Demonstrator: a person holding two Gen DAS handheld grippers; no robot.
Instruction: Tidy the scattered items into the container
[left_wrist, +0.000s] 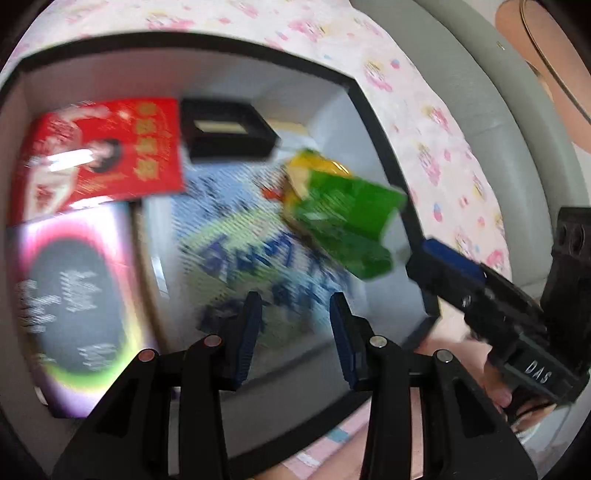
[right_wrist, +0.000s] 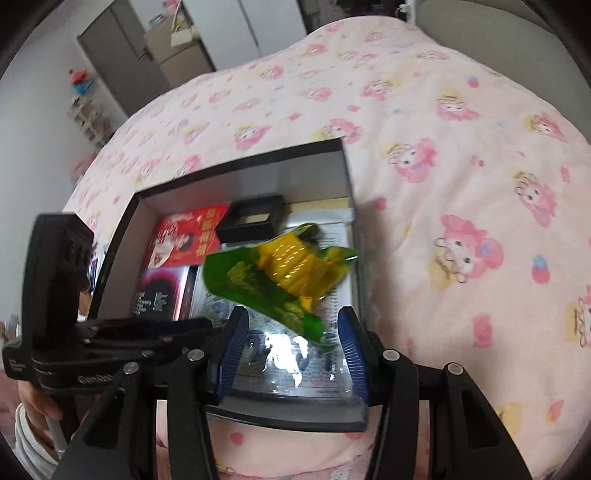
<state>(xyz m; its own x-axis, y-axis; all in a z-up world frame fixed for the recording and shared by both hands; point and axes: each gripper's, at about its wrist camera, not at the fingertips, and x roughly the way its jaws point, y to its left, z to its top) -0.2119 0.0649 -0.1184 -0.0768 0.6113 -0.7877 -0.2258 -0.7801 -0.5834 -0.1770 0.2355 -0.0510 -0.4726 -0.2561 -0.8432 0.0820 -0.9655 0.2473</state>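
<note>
A black-rimmed box (left_wrist: 373, 122) (right_wrist: 243, 170) lies on a pink patterned bedspread. In it lie a red packet (left_wrist: 103, 155) (right_wrist: 184, 236), a small black case (left_wrist: 225, 129) (right_wrist: 251, 218), a purple and black card (left_wrist: 74, 295) (right_wrist: 159, 291) and a clear printed bag (left_wrist: 258, 258) (right_wrist: 280, 354). A green and yellow snack packet (left_wrist: 343, 221) (right_wrist: 284, 280) is blurred over the box, touching no fingers. My left gripper (left_wrist: 295, 332) is open and empty above the box. My right gripper (right_wrist: 291, 354) is open and empty just behind the packet; it also shows in the left wrist view (left_wrist: 454, 269).
The pink bedspread (right_wrist: 461, 184) spreads all around the box. A grey bed frame (left_wrist: 517, 110) runs along the right in the left wrist view. Grey cupboards and cardboard boxes (right_wrist: 173, 48) stand far behind the bed. The person's left hand (right_wrist: 40, 402) holds the left gripper.
</note>
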